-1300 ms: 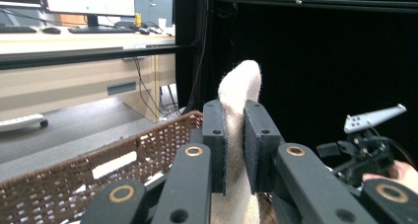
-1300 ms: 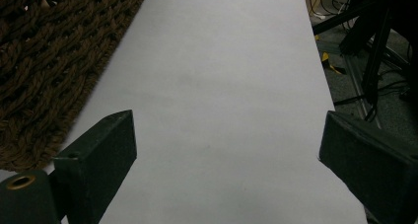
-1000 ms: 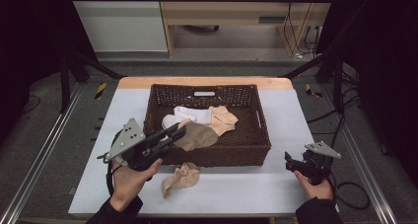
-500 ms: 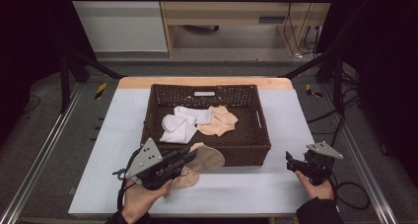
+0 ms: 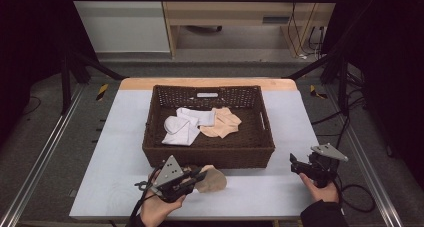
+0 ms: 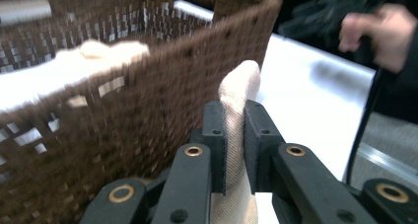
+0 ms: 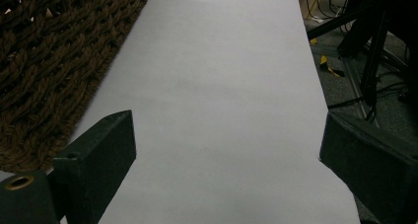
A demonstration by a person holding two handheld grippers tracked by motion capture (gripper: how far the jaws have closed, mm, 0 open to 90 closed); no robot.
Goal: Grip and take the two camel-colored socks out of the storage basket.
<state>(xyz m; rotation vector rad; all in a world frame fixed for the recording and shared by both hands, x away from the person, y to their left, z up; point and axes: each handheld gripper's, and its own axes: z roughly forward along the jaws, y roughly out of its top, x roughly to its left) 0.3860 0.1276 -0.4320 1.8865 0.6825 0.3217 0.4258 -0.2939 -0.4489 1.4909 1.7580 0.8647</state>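
Both grippers are black. The left gripper (image 5: 197, 178) carries a grey three-cornered plate on top, and a dark cable trails from it toward the near edge. Its jaws are flat black blocks on linked arms with brass-ringed rivets. The right gripper (image 5: 296, 163) bears the same grey plate, with a black cable looping behind. The person wears dark sleeves.

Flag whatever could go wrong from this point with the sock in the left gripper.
The left gripper pinches a beige sock close against the brown basket wall, so a jaw might knock the basket. The sock's loose end lies on the table and may bunch unevenly. The right gripper rests open, too far to help.
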